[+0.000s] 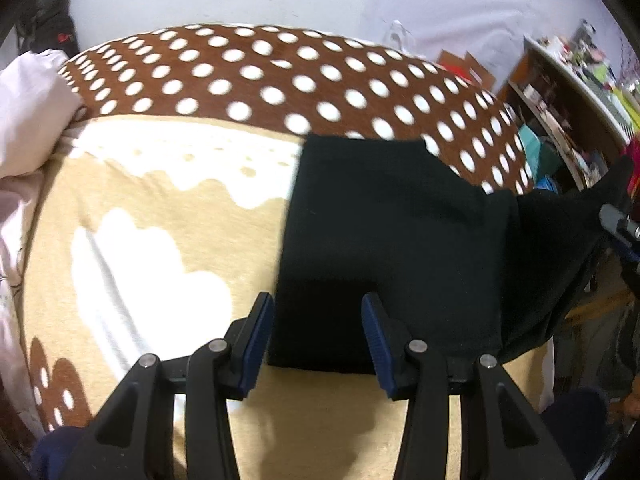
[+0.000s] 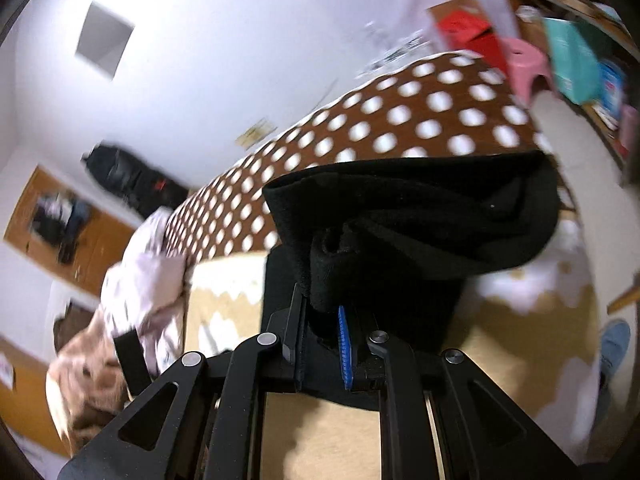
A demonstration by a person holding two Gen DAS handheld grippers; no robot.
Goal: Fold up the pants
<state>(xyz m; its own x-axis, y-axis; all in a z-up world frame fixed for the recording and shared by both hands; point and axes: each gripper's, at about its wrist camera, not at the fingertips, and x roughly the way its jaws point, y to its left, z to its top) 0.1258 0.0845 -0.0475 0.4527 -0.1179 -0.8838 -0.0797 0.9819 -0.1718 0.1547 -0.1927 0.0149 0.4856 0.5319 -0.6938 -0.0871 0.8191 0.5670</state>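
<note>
Black pants (image 1: 384, 240) lie folded on a beige and brown polka-dot blanket (image 1: 180, 200) on a bed. My left gripper (image 1: 318, 340) is open and hovers over the near left edge of the pants, holding nothing. My right gripper (image 2: 322, 344) is shut on a bunched part of the black pants (image 2: 420, 220) and holds it lifted above the blanket (image 2: 400, 120). The lifted part also shows at the right of the left wrist view (image 1: 560, 240), with part of the right gripper beside it.
A pink and white bundle of bedding (image 1: 28, 120) lies at the left of the bed. A cluttered shelf (image 1: 568, 108) stands at the right. A pink stool (image 2: 524, 64) and red box (image 2: 468, 32) stand beyond the bed. A white wall is behind.
</note>
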